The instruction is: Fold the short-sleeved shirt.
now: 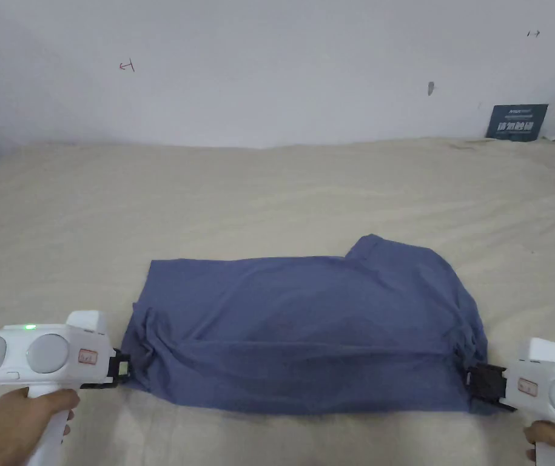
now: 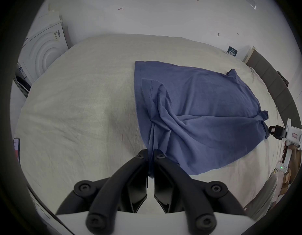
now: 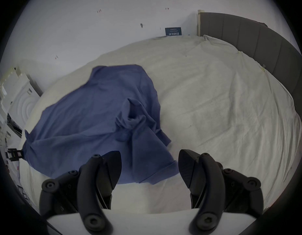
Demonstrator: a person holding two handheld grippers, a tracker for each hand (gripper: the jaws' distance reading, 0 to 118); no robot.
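Creased bedsheet (image 1: 270, 194), rumpled blue shirt (image 1: 306, 327)

Cream bedsheet (image 1: 270, 188) against a white wall (image 1: 270, 60) (faintly marked), dark blue sign (image 1: 516, 121) propped at its base.

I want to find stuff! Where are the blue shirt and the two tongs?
blue shirt (image 1: 306, 327): head view, middle of cloth.
left tongs (image 2: 150, 154): left gripper view, between tips.
right tongs (image 3: 149, 159): right gripper view, between tips.

bare bed (image 1: 270, 182) all around shirt (image 1: 306, 327), wall (image 1: 270, 73) behind
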